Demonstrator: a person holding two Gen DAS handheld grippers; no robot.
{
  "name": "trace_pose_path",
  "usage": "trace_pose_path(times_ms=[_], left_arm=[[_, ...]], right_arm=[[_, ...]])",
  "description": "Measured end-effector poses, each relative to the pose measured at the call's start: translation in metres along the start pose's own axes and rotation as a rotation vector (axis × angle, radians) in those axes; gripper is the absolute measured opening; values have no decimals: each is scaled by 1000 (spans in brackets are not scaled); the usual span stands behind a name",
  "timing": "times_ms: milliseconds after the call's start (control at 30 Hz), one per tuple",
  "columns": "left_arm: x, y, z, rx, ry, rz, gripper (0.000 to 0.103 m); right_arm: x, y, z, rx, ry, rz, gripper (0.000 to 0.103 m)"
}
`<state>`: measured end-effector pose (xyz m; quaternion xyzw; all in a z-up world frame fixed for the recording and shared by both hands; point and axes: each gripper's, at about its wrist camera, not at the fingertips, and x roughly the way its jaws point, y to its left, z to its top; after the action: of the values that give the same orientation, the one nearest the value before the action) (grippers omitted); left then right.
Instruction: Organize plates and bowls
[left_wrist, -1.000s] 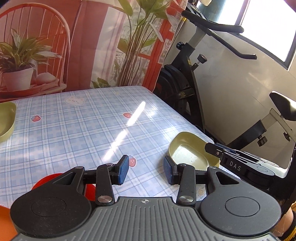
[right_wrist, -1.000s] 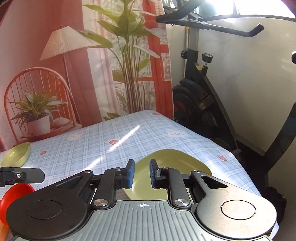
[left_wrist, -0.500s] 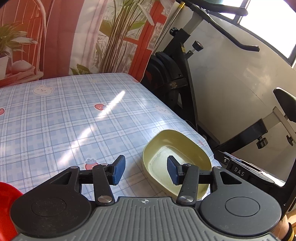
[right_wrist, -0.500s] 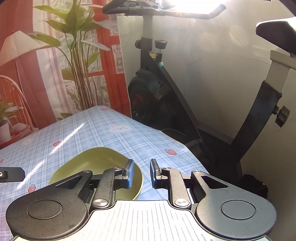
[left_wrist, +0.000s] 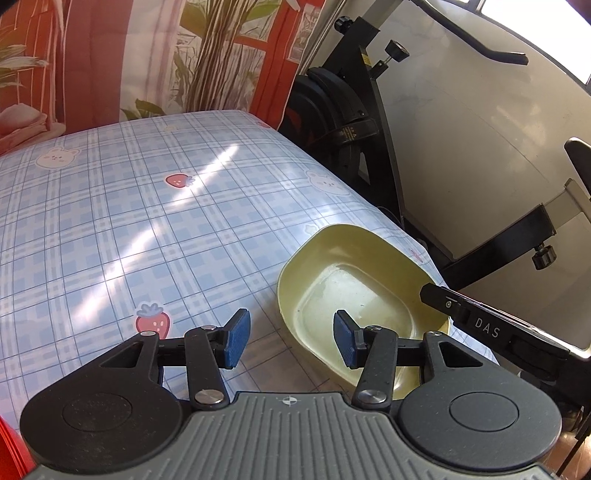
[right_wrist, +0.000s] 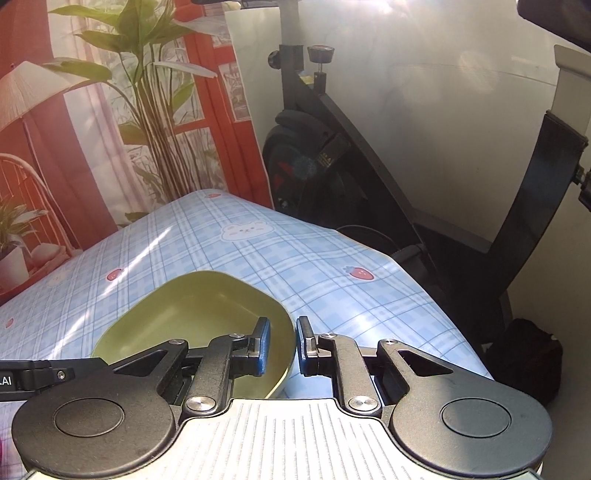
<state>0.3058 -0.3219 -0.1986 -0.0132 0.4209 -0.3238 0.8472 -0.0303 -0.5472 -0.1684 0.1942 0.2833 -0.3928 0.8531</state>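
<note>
A pale green bowl (left_wrist: 351, 266) sits near the right edge of the blue checked tablecloth (left_wrist: 110, 221). My left gripper (left_wrist: 288, 338) is open and straddles the bowl's near-left rim, one pad inside and the other over the cloth. In the right wrist view the same bowl (right_wrist: 192, 306) lies low and left. My right gripper (right_wrist: 283, 345) has its jaws closing narrowly around the bowl's right rim, the left pad inside and the right pad outside, with a small gap still showing. A finger of the right gripper (left_wrist: 491, 328) reaches over the bowl's far-right side.
A red plate edge (left_wrist: 11, 454) shows at the bottom left. A black exercise bike (right_wrist: 325, 155) stands just beyond the table's right edge (right_wrist: 424, 291), against a white wall. A printed plant backdrop (left_wrist: 147, 55) hangs behind the table.
Both grippers have come down and closed in on the green bowl. The left jaws have widened and now straddle its left rim. The right gripper has shifted right, so the right rim sits between its jaws.
</note>
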Motion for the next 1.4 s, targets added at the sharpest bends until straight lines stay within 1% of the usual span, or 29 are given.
trace_pose_path(times_ms=[133,200,267,300,400,500,567,667,767,833,967,1033,1167,1400], left_arm=[[10,3,0,-25,24,-7,49],[11,1,-2,8,34,0,31],[10,0,-4,42,31,3,23],[10,0,-4,41,28,-4,20],[10,4,-5,28,34,-16,19],[7,9,-6,-7,43,-23,18],[2,8,-7,-1,37,-25,18],[-12,1,-11,37,29,-8,18],[-26,3,-10,35,27,1,18],[-38,5,-9,25,11,11,18],[-71,14,-7,2,-64,38,18],[-87,21,-6,-22,-80,48,18],[-119,34,-8,-32,-129,85,18],[-172,72,-15,-92,-191,170,18]], right_arm=[[2,-1,-3,9,8,-4,11],[4,-3,-4,21,18,-1,10],[6,-3,-4,29,22,8,7],[7,-3,-4,30,24,8,6],[4,1,-5,30,18,4,6],[-3,2,-4,38,9,18,6],[-9,3,-3,44,5,19,6],[-18,6,0,50,-4,31,6],[-29,17,5,37,-17,45,6],[-36,27,10,19,-27,56,6],[-55,54,23,-23,-60,113,6],[-62,68,27,-47,-68,132,6],[-76,102,32,-79,-85,184,6],[-86,172,28,-147,-65,284,6]])
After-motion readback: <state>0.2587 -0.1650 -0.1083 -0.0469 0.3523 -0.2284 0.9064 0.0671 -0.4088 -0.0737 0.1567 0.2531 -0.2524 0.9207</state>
